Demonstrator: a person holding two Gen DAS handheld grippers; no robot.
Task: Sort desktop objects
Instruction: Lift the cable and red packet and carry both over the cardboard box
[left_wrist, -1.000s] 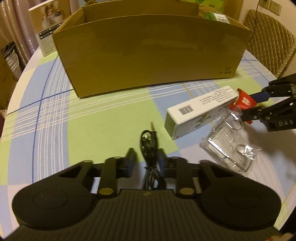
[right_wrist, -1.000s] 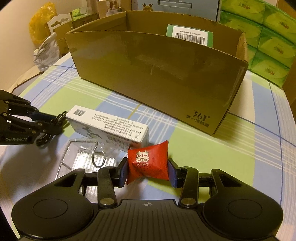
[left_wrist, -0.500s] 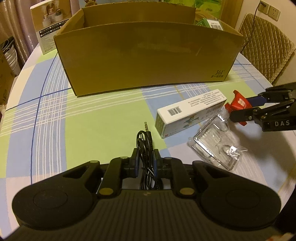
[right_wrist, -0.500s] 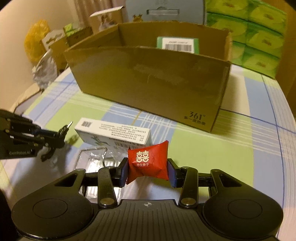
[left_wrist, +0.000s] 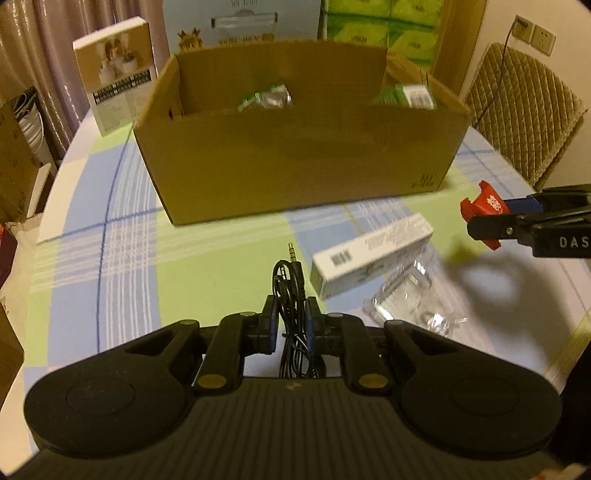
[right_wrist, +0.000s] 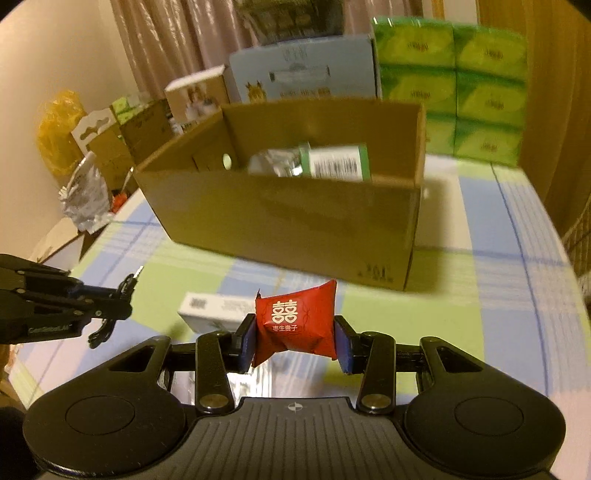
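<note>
Checked tablecloth (left_wrist: 122, 266) covers the table; its near edge is cut off by both gripper bodies.

Cardboard box (left_wrist: 295, 166), open-topped, stands at the middle of the table and serves as landmark. Inside it, a green-edged carton with a barcode (right_wrist: 338, 162) leans at the right end, and a crinkled silvery packet (left_wrist: 269, 98) lies left of it. The near wall hides the box floor, so the rest of the contents cannot be made out.

White carton (left_wrist: 371, 254) lies flat in front of the box, toward its right end. In the right wrist view the pouch covers half of it.

Clear plastic shell (left_wrist: 410, 299) lies in front of the box, just beyond the white carton on the viewer's side; blurred, possibly blister packaging.

Right gripper (right_wrist: 295, 341) is off the table in front of the box, jaws clamped on a red pouch (right_wrist: 295, 321) printed with white characters.

Left gripper (left_wrist: 291, 325) is also in front of the box, jaws nearly together, pinching a coiled black audio cable (left_wrist: 290, 295); the plug tip (left_wrist: 290, 248) points toward the box, and the coil's lower loops vanish behind the gripper body.
</note>
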